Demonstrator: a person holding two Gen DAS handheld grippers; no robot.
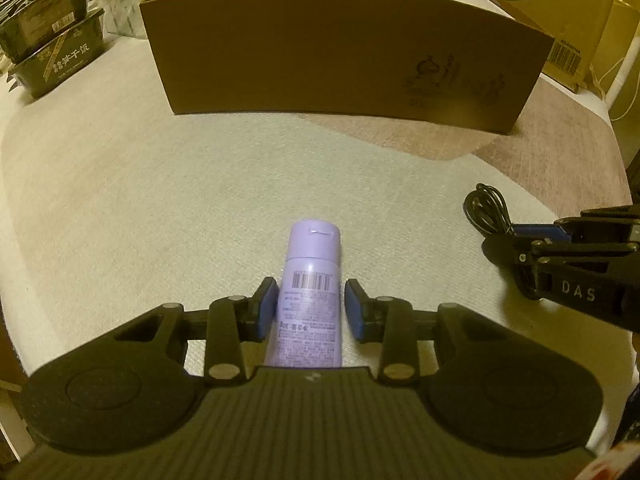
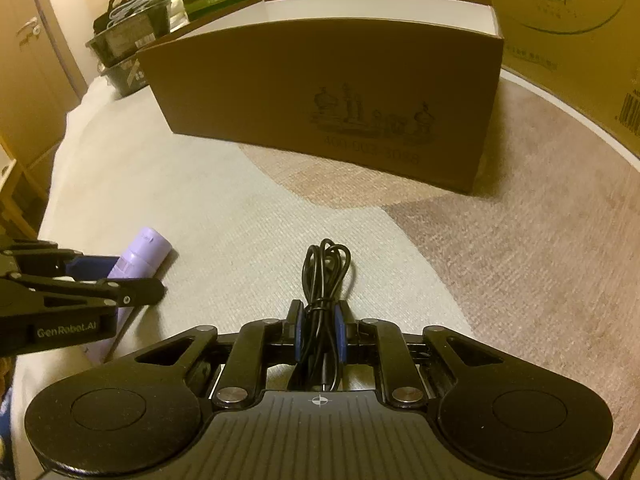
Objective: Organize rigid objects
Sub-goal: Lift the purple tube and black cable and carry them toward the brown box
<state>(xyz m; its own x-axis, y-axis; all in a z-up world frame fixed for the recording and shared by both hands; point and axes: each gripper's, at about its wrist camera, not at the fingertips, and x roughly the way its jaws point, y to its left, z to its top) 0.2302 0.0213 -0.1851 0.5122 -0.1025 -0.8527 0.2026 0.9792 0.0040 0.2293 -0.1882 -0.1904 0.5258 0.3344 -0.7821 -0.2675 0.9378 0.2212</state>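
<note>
A lilac bottle [image 1: 312, 280] with a barcode label lies lengthwise between the blue pads of my left gripper [image 1: 311, 282], cap pointing away, and the pads hold its body. In the right wrist view the same bottle [image 2: 148, 248] sticks out past the left gripper [image 2: 136, 276] at the left, low over the cloth. My right gripper [image 2: 319, 304] is shut on a coiled black cable [image 2: 326, 264], whose loop pokes forward past the fingertips. From the left wrist, the right gripper [image 1: 504, 240] and cable [image 1: 484, 208] show at the right edge.
An open brown cardboard box [image 1: 344, 52] [image 2: 328, 92] stands ahead of both grippers on the cream cloth-covered table [image 1: 160, 200]. Dark food trays [image 1: 52, 60] are stacked at the far left. A large printed carton [image 1: 560, 12] stands behind at the right.
</note>
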